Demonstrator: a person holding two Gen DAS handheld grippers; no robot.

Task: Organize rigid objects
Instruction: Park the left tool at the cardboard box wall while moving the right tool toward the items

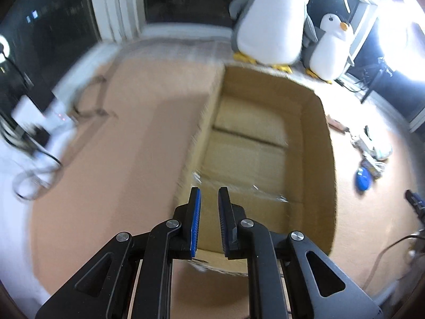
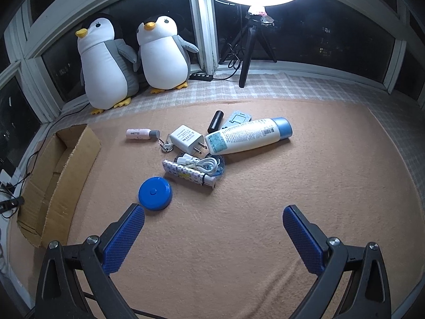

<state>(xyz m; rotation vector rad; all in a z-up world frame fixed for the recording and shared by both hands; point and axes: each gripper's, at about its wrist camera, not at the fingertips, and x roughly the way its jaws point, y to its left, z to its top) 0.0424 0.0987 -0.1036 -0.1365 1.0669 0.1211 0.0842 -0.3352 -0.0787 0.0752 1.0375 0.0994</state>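
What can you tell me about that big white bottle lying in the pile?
The white bottle lies on its side on the tan mat. It looks plastic, with a light blue cap at its far right end, small print, a barcode and a bluish label near its base. It rests against the white charger plug. Neither gripper touches it.

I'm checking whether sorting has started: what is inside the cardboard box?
In the left wrist view the cardboard box shows only its bare, taped floor flaps; nothing lies in it. The left gripper covers a strip of the near floor, and the near wall's inner face cannot be seen.
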